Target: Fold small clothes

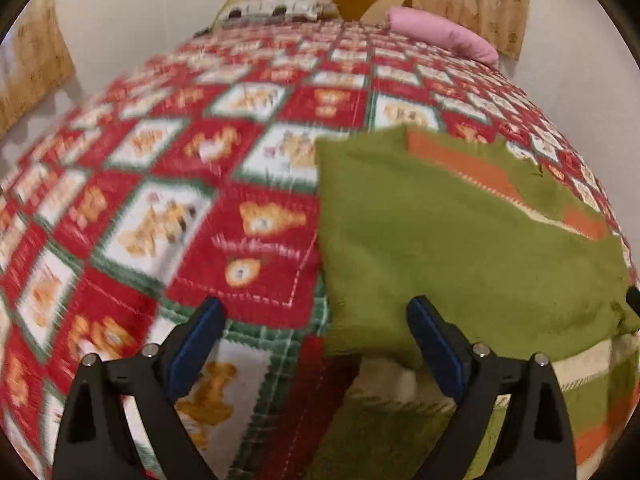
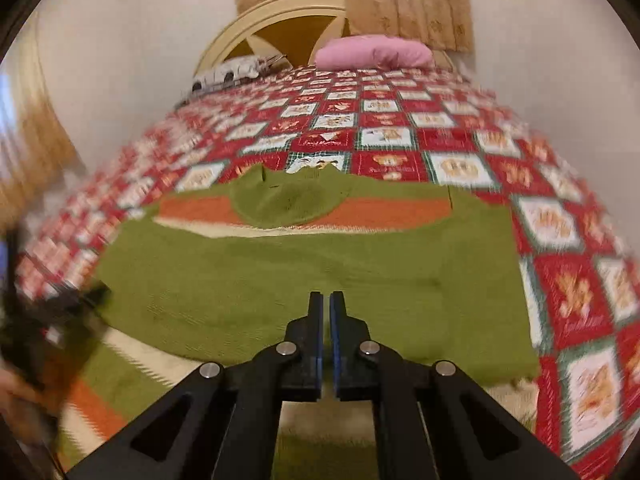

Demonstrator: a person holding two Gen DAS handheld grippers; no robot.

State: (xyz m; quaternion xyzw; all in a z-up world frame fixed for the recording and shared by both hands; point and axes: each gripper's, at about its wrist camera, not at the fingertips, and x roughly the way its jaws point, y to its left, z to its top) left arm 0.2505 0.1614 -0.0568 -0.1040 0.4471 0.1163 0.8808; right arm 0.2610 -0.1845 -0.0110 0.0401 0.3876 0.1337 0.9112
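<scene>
A small green sweater (image 2: 320, 272) with orange and cream stripes lies on the bed, its lower part folded up over its chest. In the left wrist view the sweater (image 1: 460, 248) fills the right half. My left gripper (image 1: 316, 312) is open and empty, above the sweater's left edge, with its right finger over the green cloth. My right gripper (image 2: 326, 300) is shut, its fingertips together over the folded green panel; no cloth shows between them. The left gripper (image 2: 52, 320) appears blurred at the left edge of the right wrist view.
The bed carries a red, white and green patchwork quilt (image 1: 180, 200) with bear prints. A pink pillow (image 2: 372, 52) and a patterned pillow (image 2: 228, 72) lie by the cream headboard (image 2: 280, 20). Beige curtains (image 2: 404, 4) hang behind.
</scene>
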